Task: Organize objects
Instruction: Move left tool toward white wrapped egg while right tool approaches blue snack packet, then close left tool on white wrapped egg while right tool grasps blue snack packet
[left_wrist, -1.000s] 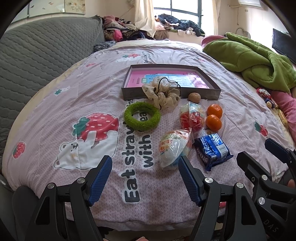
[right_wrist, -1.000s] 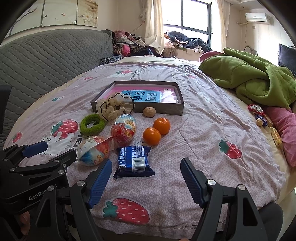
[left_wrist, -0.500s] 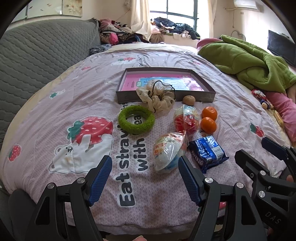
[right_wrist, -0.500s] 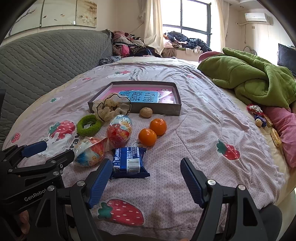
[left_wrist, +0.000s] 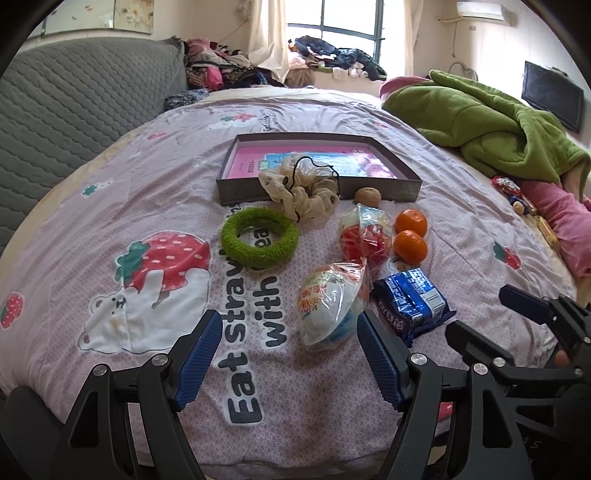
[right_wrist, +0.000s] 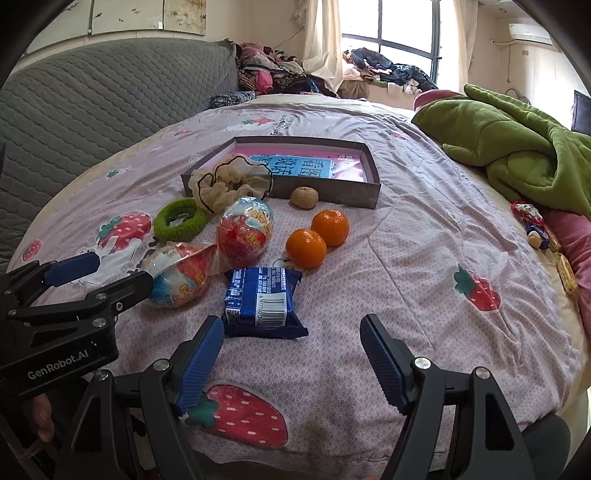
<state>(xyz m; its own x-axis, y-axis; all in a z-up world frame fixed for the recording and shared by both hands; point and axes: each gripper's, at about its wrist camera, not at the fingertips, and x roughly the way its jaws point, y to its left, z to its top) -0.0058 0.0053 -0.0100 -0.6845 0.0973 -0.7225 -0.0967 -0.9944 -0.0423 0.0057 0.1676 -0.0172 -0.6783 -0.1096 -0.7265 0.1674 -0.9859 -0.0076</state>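
Observation:
A shallow grey box (left_wrist: 400, 190) (right_wrist: 347, 197) with a pink and blue sheet inside lies on the bed. In front of it lie a beige scrunchie (left_wrist: 303, 199) (right_wrist: 225, 186), a green ring (left_wrist: 258, 236) (right_wrist: 179, 221), a walnut (left_wrist: 367, 195) (right_wrist: 304, 197), two oranges (left_wrist: 410, 236) (right_wrist: 317, 236), two wrapped toy eggs (left_wrist: 365, 236) (left_wrist: 330, 306) (right_wrist: 243, 232), and a blue snack packet (left_wrist: 410, 302) (right_wrist: 262, 302). My left gripper (left_wrist: 290, 356) is open and empty, just short of the near egg. My right gripper (right_wrist: 291, 360) is open and empty, just short of the blue packet.
A green blanket (left_wrist: 491, 125) (right_wrist: 517, 147) is heaped at the right. Small toys and a pink cloth (left_wrist: 517, 195) lie by the right edge. A grey quilted headboard (left_wrist: 74, 96) stands at the left. Clothes are piled at the window.
Both grippers have drawn slightly closer to the objects and tilted a little. Nothing on the bed has moved and both stay open.

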